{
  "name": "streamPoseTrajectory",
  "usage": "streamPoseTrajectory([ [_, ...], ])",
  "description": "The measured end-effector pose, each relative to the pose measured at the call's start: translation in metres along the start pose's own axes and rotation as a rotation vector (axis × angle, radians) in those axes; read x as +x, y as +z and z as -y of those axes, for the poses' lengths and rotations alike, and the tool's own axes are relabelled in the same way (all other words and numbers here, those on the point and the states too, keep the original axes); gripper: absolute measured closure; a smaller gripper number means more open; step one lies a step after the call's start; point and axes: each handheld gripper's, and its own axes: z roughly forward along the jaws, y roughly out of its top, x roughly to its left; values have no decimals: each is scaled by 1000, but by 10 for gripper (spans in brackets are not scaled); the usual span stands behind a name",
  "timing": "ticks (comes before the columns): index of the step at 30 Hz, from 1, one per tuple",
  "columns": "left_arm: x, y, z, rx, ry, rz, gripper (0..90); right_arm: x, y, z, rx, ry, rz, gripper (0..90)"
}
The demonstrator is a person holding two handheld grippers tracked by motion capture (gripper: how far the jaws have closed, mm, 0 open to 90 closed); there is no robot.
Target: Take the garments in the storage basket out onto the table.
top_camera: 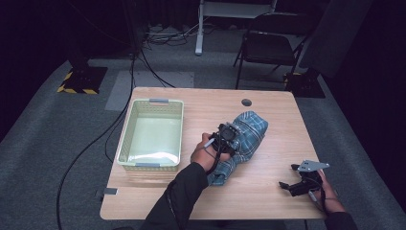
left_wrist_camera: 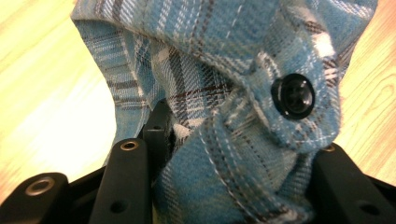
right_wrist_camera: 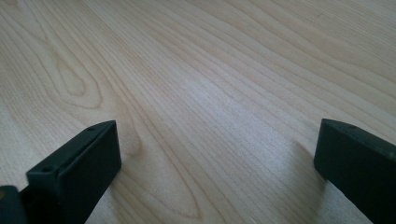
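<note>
A blue plaid shirt (top_camera: 246, 132) lies bunched near the middle of the wooden table (top_camera: 268, 191). My left gripper (top_camera: 227, 139) is on top of it, shut on a thick fold of the cloth. Up close, the plaid shirt (left_wrist_camera: 224, 74) is packed between the two black jaws, and a dark button (left_wrist_camera: 293, 95) sits on a fold just above them. My right gripper (top_camera: 287, 184) rests low at the table's front right, apart from the shirt. Its jaws stand wide apart over bare wood, so the right gripper (right_wrist_camera: 217, 154) is open with nothing between its fingers.
A pale green plastic basket (top_camera: 125, 136) stands on the left part of the table, with nothing inside it. A small dark cable hole (top_camera: 246, 102) sits near the table's far edge. A folding chair (top_camera: 270, 45) and cables are on the floor beyond.
</note>
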Motion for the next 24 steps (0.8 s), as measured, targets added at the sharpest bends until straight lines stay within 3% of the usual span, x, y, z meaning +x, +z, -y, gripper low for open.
streamPoseTrajectory([
  [7, -2, 9, -1, 16, -12, 9, 525, 0, 0, 0, 0, 0, 0, 5],
  [19, 6, 21, 5, 16, -54, 24, 491, 0, 0, 0, 0, 0, 0, 6],
  [24, 6, 23, 5, 11, -50, 27, 474, 0, 0, 0, 0, 0, 0, 5],
])
